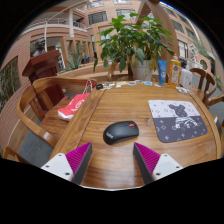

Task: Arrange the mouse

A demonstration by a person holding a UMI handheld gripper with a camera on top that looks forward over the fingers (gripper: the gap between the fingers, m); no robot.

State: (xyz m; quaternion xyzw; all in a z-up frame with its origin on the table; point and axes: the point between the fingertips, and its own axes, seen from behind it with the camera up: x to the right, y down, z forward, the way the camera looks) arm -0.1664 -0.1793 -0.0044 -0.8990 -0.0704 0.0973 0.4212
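Table: a round brown wooden table (100, 110) with visible plank grain carries everything else.
Chairs: a dark wooden chair (40, 72) stands at the far left of the table, and a lighter wooden armchair with a grey seat (28, 138) sits closer, beside the left finger.
Plant: a leafy green potted plant (135, 40) rises beyond the table's far edge.
Mouse pad: a grey rectangular mouse pad with a dark cartoon-mouse print (178, 118) lies flat on the table, ahead of the right finger and to the right of the mouse, apart from it.
Red item: a flat red and white packet-like object (72, 106) rests near the table's left edge; what it is cannot be told.
Mouse: a black rounded computer mouse (121, 131) sits on the bare wood just ahead of the fingers, roughly centred between them and not on the mouse pad.
Gripper: the two-finger gripper with magenta pads (114, 160) is spread wide and holds nothing; the mouse lies beyond its tips, untouched.
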